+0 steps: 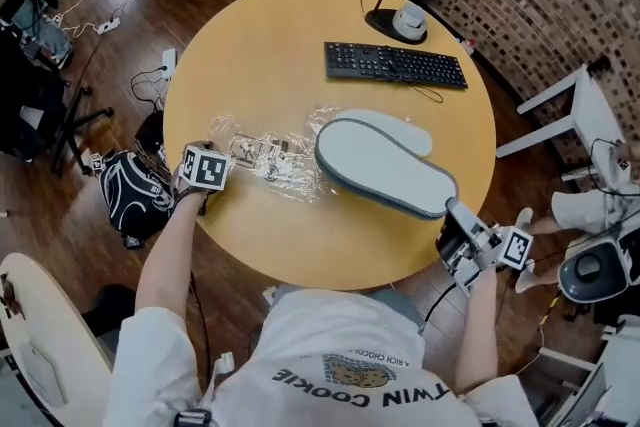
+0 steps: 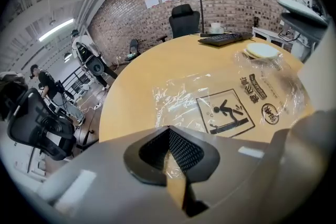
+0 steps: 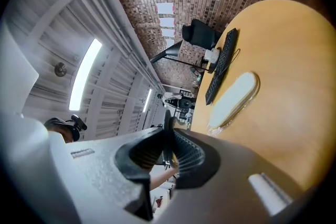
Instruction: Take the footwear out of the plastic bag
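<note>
A grey slipper (image 1: 385,170) hangs tilted above the table, sole side toward me. My right gripper (image 1: 452,210) is shut on its near end; in the right gripper view a thin dark edge sits between the pads (image 3: 169,139). A second, white slipper (image 1: 400,127) lies flat on the table behind it, also visible as the pale slipper (image 3: 233,96). The clear plastic bag (image 1: 275,160) lies crumpled and flat to the left, with a printed warning sign (image 2: 227,110). My left gripper (image 1: 226,169) is shut on the bag's left edge, film pinched between its pads (image 2: 170,162).
The round yellow table (image 1: 260,45) carries a black keyboard (image 1: 395,65) and a lamp base (image 1: 395,23) at the back. A black backpack (image 1: 130,190) sits on the floor to the left. White furniture (image 1: 580,115) stands at the right.
</note>
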Tool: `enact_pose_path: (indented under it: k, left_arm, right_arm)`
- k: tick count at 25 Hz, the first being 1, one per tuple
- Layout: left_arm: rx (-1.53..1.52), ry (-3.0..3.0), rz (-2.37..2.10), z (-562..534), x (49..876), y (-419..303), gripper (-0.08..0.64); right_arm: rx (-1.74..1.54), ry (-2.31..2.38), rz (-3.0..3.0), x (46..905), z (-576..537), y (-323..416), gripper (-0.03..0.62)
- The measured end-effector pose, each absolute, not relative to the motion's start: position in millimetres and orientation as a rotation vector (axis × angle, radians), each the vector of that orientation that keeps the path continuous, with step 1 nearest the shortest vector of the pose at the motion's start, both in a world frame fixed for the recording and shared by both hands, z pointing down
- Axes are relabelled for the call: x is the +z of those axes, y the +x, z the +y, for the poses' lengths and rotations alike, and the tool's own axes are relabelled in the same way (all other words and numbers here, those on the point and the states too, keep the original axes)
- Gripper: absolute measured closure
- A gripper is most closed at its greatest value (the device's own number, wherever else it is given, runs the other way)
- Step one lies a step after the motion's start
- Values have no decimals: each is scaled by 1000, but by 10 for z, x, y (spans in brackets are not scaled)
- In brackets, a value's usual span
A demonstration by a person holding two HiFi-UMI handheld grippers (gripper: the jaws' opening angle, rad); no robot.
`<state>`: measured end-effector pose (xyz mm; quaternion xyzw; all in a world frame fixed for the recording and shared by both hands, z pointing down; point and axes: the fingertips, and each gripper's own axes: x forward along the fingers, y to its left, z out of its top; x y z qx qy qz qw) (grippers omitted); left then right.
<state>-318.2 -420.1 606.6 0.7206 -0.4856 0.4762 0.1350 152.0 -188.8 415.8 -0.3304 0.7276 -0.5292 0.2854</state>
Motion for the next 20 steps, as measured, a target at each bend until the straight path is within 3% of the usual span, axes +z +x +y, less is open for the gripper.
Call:
enact_pose_path:
  k: [12,20]
  left_arm:
    - [1331,2091,-1401,-4193,6071,-3197,555]
    - [1300,2112,-1395,-4207,6074,-3172,555]
  right_arm:
    - [-1558,-707,1999,4588,-2703,197,531]
    - [-1604,-708,2009,4864,-2973,-206,531]
